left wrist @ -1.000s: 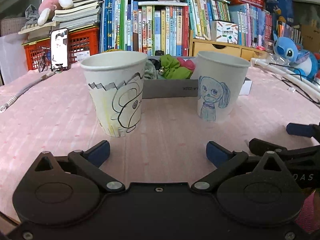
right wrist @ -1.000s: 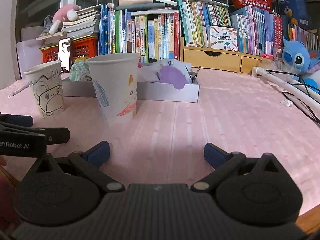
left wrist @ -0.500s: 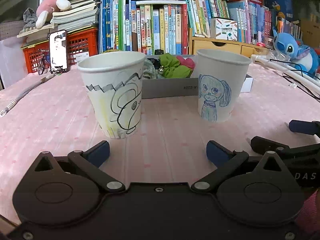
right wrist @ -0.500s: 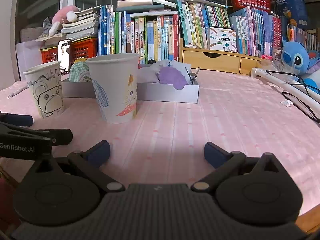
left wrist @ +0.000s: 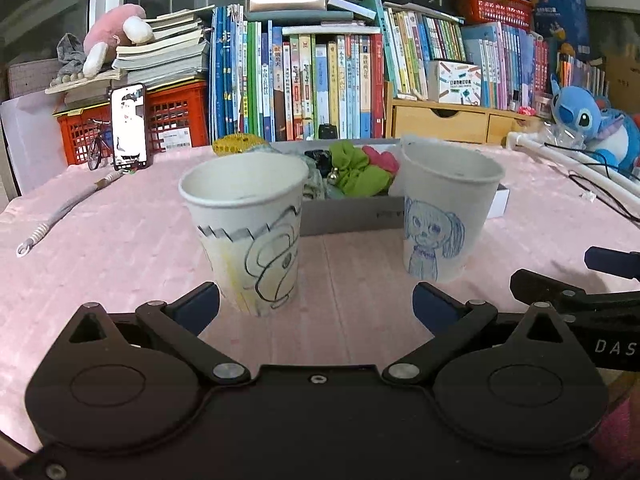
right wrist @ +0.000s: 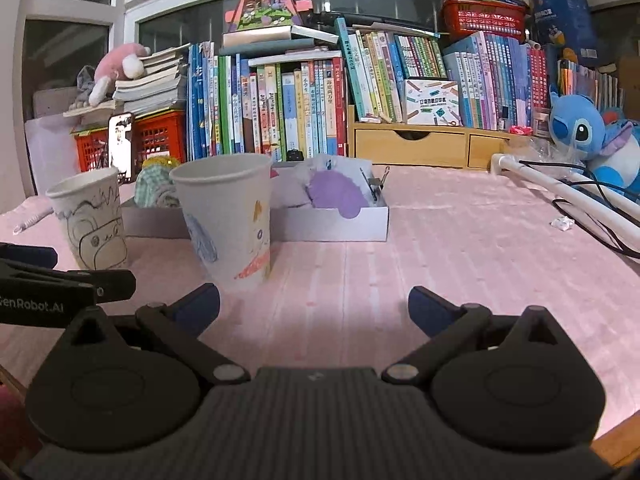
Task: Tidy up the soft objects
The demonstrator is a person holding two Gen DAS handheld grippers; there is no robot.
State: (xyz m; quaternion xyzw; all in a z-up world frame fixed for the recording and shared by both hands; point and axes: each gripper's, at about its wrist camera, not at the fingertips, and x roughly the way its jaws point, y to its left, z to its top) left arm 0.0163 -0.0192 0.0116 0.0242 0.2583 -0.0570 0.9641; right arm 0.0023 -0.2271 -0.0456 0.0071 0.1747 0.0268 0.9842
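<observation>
A grey shallow box (left wrist: 352,214) (right wrist: 332,224) on the pink tablecloth holds soft things: a green scrunchie (left wrist: 358,174), a pink one (left wrist: 382,158), a purple cloth (right wrist: 336,196) and a green knitted piece (right wrist: 154,190). Two drawn-on paper cups stand in front of it: the left cup (left wrist: 250,236) (right wrist: 94,220) and the right cup (left wrist: 446,212) (right wrist: 228,224). My left gripper (left wrist: 316,306) is open and empty, just short of the cups. My right gripper (right wrist: 314,306) is open and empty, right of the right cup.
Books (left wrist: 312,80), red crates (left wrist: 168,120), a wooden drawer unit (right wrist: 420,146), a phone (left wrist: 128,126) and plush toys (right wrist: 584,136) line the table's back. A white pipe with cables (right wrist: 560,192) lies at right. A coiled cord (left wrist: 60,216) lies at left.
Both grippers have risen and tilted a little, so the cups and box sit lower in view. Both stay open and empty. Nothing on the table has moved.
</observation>
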